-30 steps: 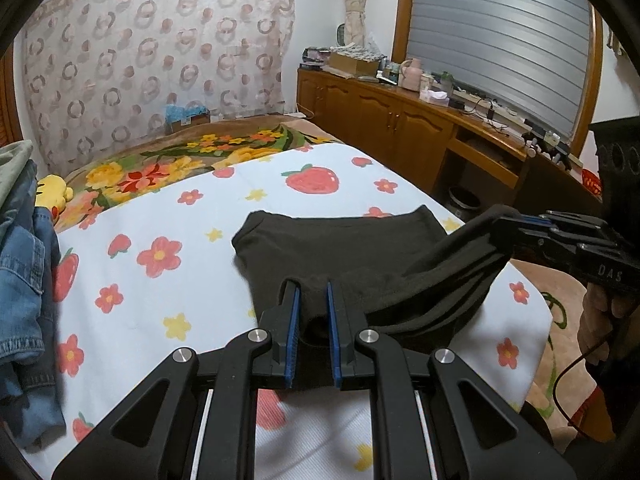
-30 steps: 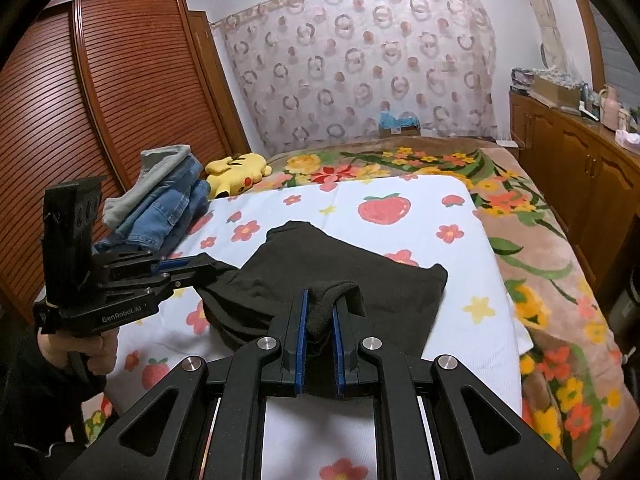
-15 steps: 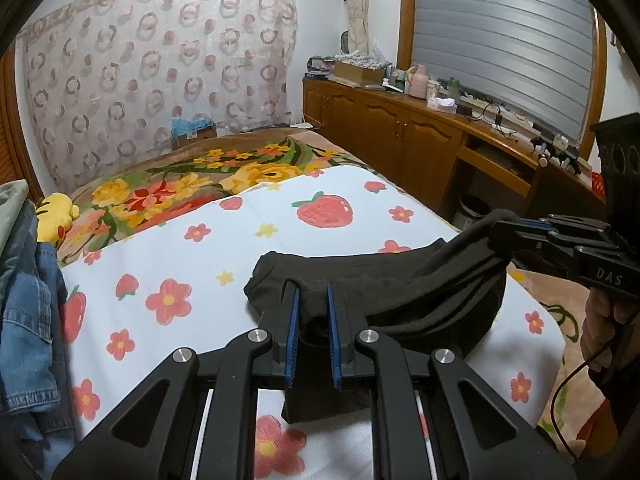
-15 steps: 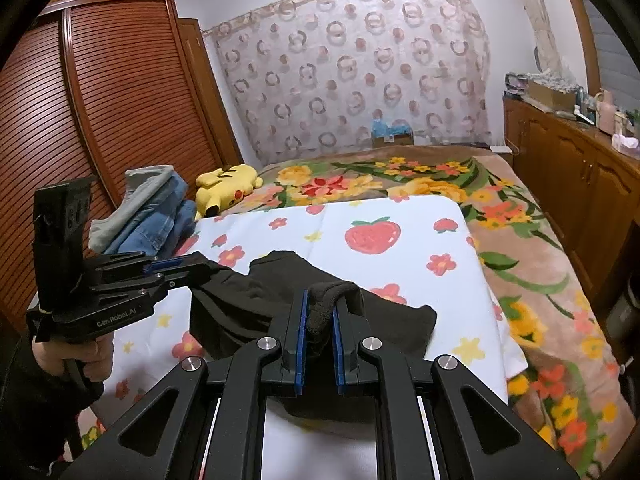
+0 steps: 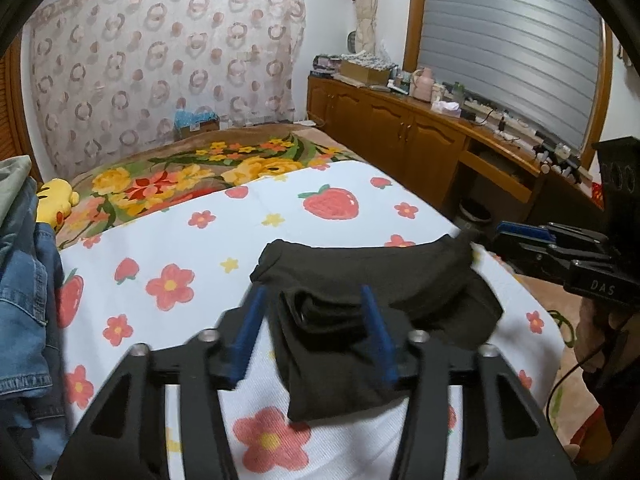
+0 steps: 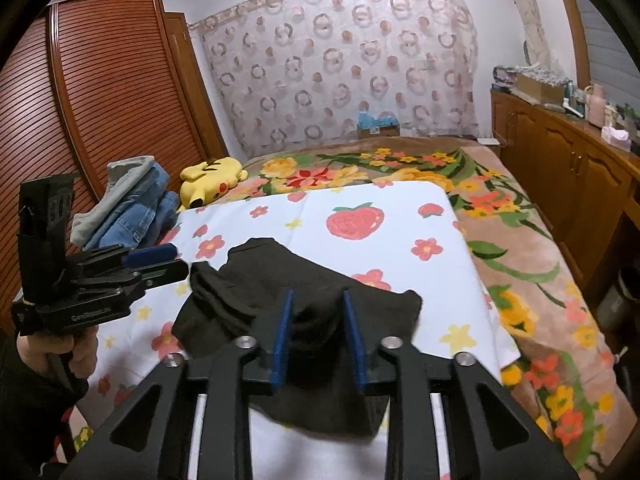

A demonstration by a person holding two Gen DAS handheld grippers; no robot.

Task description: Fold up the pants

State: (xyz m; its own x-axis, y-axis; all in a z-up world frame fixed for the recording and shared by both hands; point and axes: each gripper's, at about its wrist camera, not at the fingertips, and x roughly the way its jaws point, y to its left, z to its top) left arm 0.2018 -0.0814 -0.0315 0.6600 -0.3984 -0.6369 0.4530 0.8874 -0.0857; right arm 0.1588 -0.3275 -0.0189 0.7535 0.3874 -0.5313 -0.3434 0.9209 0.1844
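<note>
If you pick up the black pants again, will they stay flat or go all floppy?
Probably floppy: the black pants lie in soft, rumpled folds on the flowery sheet. Likely light too, being thin cloth. Lifted at one edge, the fold might slide open, since both grippers are open.

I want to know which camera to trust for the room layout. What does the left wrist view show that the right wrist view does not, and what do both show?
Only the left wrist view shows the grey window blind. Only the right wrist view shows the slatted wardrobe doors. Both show the black pants lying on the strawberry sheet, the yellow plush toy, the jeans pile, and both grippers open: left gripper, right gripper.
</note>
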